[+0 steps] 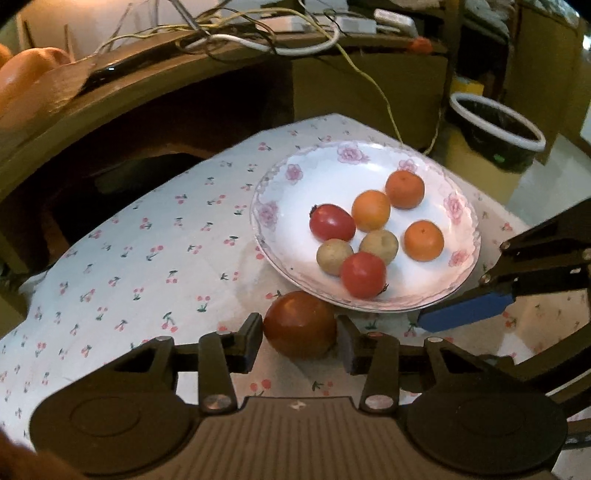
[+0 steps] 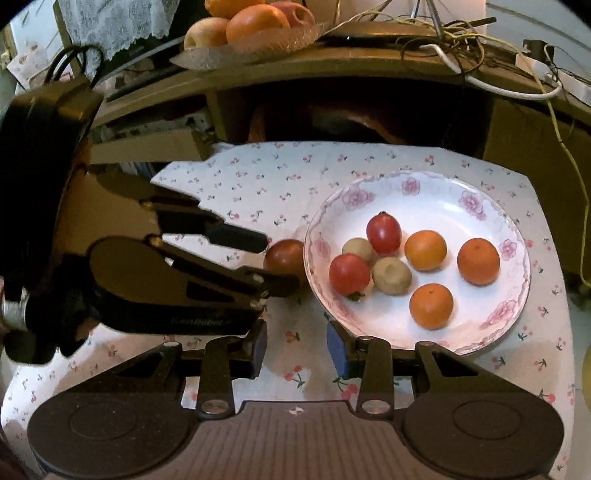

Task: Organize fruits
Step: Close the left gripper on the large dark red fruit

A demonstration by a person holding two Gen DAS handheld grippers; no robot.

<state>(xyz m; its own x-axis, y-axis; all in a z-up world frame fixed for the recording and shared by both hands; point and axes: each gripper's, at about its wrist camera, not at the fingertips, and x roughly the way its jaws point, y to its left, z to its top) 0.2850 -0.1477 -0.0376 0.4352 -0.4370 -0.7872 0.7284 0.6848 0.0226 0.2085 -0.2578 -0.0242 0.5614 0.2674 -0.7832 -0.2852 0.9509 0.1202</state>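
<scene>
The plate, white w/ pink flowers round the rim, sat on a table under a cherry-print cloth. On it: 3 small oranges, 2 red tomato-like fruits and 2 pale tan round ones, bunched near the middle. One orange lay nearest the rim on the right-hand side in the left wrist view; the 2 tan ones sat btwn the red ones, w/ one red fruit at the near edge of the cluster.

Off the plate, just beside its rim on the cloth, lay a bigger dark-red fruit. The left gripper had its 2 fingers either side of that fruit, spread a bit; a thin gap showed on the left finger's side, and on the other side I couldn't tell if the pad touched. It didn't look squeezed.

The right gripper hung over bare cloth by the plate's near rim, jaws apart w/ nothing btwn them; its blue pads showed clearly.

Behind the table, a wooden shelf carried a tangle of cables and a glass dish of larger fruit. A bin w/ a black liner stood on the floor beyond.
</scene>
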